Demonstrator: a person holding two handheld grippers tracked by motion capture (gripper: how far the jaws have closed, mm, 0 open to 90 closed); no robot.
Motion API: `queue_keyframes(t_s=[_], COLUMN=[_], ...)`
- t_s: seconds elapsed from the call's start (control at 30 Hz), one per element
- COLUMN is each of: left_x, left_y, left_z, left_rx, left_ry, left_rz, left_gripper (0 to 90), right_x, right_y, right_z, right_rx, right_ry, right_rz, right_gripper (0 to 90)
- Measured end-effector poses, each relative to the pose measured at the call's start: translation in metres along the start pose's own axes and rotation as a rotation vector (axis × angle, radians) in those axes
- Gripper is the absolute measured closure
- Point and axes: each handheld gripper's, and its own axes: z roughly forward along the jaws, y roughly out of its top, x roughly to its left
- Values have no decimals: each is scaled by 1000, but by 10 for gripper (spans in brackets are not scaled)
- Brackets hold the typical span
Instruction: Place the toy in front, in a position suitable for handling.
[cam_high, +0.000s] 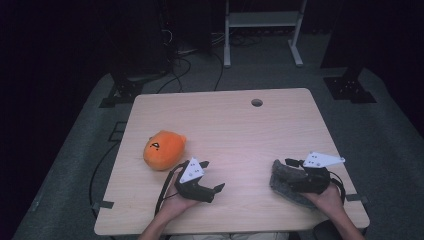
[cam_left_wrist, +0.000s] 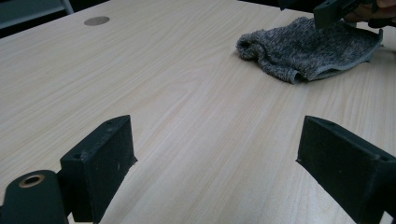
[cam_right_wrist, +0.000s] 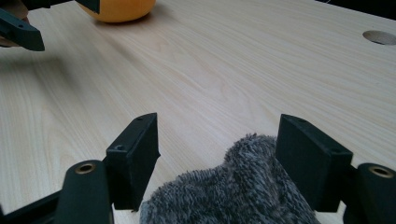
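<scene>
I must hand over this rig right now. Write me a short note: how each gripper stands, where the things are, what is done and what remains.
Left gripper: open, nothing between the jaws, resting low near the front of the table, pointing toward the cloth.
Right gripper: open, jaws on either side of the near edge of the grey fuzzy cloth, not pressing on it.
Things: the cloth lies bunched at the front right; the orange plush toy sits at the left, just beyond the left gripper, untouched.
Done: right gripper is placed at the cloth.
Left: probably close on the cloth and lift it; nothing is gripped yet.
</scene>
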Motion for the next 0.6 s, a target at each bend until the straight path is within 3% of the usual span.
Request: queue_keyframes(t_s=[0.37, 0.6], left_x=[1, 5], left_y=[5, 9], left_z=[-1, -4], left_rx=[-15, -44], left_ry=[17, 17], left_rz=[17, 4], left_gripper=[105, 106], right_x=[0, 0], right_y=[-1, -1], right_z=[0, 1], right_rx=[3, 6], right_ry=[2, -1], right_rz=[-2, 0], right_gripper=[290, 289])
